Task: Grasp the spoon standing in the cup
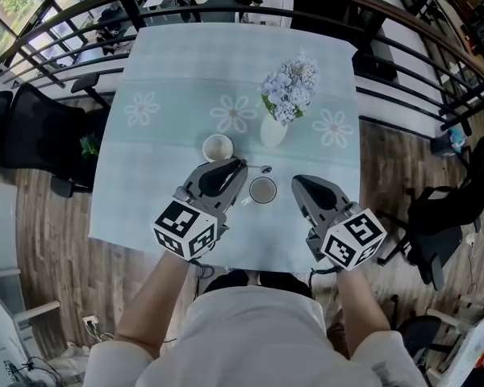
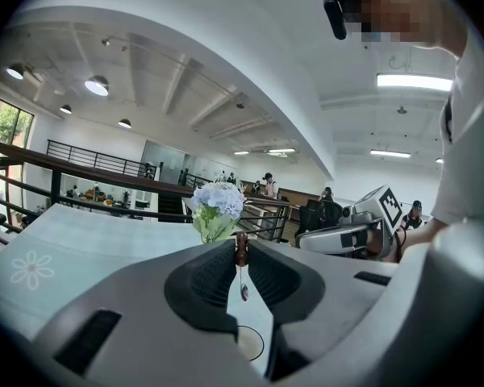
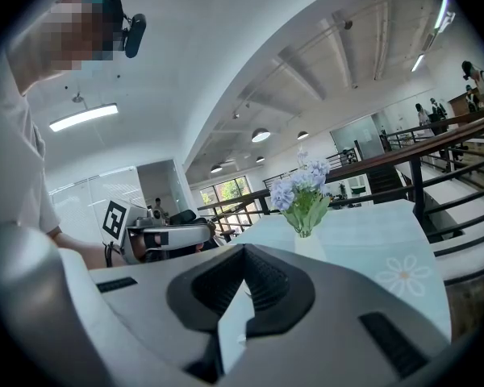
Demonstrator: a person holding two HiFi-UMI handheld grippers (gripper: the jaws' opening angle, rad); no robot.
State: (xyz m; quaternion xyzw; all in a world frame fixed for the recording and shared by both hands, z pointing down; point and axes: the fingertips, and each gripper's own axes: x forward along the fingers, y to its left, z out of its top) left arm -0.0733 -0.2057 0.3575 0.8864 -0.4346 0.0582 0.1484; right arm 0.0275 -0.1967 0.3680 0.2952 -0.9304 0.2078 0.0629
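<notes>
Brown-handled slim metal spoon (image 2: 243, 290) hangs upright, clamped at the left tongs' (image 2: 241, 245) tips just beside the white round cup (image 1: 253, 192); right tongs (image 3: 242, 255) are pressed together, empty.

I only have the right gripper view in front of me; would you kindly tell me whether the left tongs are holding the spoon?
Observer: Yes. The left gripper is shut on the brown handle end of the spoon.
Operator: Thank you. Does anything stand in the cup?
Observer: No. In the head view the cup sits between the left gripper and the right gripper with no spoon in it.
Operator: Is there any other cup nearby?
Observer: Yes, a second cup sits beyond the left gripper, to the left of the vase.
</notes>
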